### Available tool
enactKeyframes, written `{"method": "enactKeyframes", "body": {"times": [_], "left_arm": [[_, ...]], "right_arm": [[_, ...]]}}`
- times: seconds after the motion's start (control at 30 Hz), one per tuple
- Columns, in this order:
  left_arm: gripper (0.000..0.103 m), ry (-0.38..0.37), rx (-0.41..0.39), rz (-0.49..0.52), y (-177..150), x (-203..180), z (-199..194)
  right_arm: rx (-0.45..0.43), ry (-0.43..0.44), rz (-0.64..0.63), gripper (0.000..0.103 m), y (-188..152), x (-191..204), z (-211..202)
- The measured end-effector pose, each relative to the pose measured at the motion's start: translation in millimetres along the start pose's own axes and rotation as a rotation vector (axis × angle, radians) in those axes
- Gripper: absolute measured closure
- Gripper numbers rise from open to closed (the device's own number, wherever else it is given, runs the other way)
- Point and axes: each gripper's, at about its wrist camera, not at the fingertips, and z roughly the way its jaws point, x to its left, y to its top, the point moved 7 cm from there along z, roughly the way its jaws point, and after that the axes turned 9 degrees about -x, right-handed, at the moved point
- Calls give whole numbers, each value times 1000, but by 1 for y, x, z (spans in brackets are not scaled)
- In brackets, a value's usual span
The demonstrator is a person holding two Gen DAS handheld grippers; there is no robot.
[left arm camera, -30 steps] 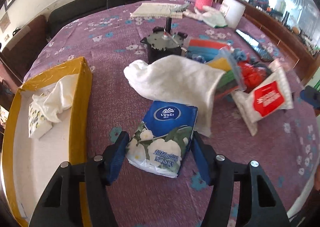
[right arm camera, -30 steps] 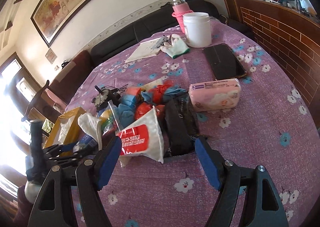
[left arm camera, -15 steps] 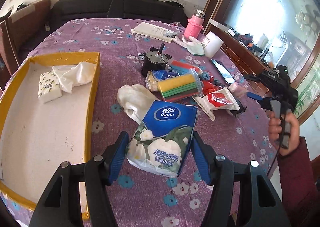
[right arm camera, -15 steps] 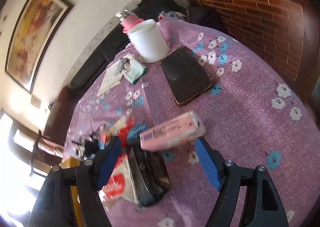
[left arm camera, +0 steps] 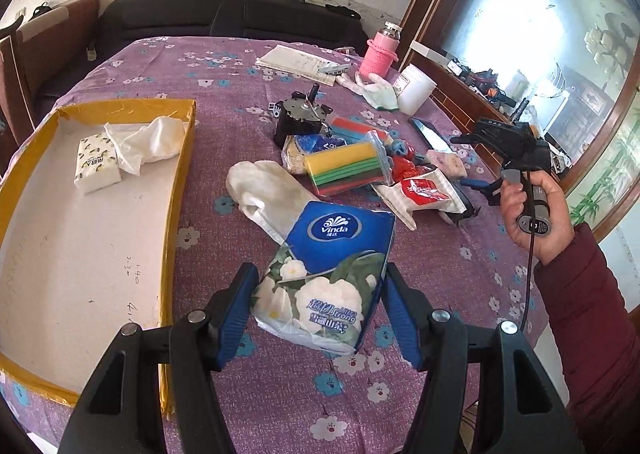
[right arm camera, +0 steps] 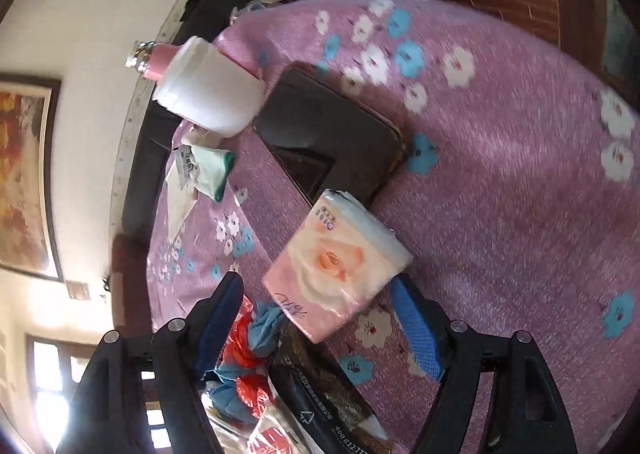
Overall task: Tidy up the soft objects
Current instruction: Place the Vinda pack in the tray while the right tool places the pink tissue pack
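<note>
Non-task items on the purple floral tablecloth.
A black motor stands mid-table; a pink bottle and white jar stand at the far edge, a dark phone lies flat beside the jar, and papers lie near the black sofa.

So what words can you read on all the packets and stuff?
"Vinda" and "ULTRA strong": blue tissue pack, held in the left hand-held gripper.
"400 612 77...", cut off at the frame's edge: black packet.
Blue letters on the pink tissue pack: too blurred to read.
White print on the red-label packet: too small.
Lemon-print tissue pack in the yellow box: too small.
</note>
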Motion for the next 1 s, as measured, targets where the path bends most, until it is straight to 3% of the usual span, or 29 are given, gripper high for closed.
{"method": "enactKeyframes", "body": {"times": [0.17,0.4,0.43,0.47,0.5,0.73,0.9,1.0], "left_arm": [[41,-5,6,-6,-2,-2,2],[41,8,-5,-11,-2,3,-4],[41,12,-11,-16,-2,5,-6],[41,17,-17,-20,-1,8,-8],[41,23,-22,-27,0,11,-10],[41,38,-72,-69,10,34,-31],[41,82,-135,-118,27,73,-62],[41,168,-150,-134,36,106,-75]], "right_arm": [[15,-63,-22,20,5,3,16],[-23,-257,-145,16,11,20,40],[-24,-275,-176,19,9,21,41],[-29,-297,-214,38,8,22,40],[-26,-302,-249,40,6,23,40],[-96,-195,-295,42,8,18,-9],[-168,-106,-379,42,3,52,-59],[-150,-16,-449,42,-20,83,-77]]}}
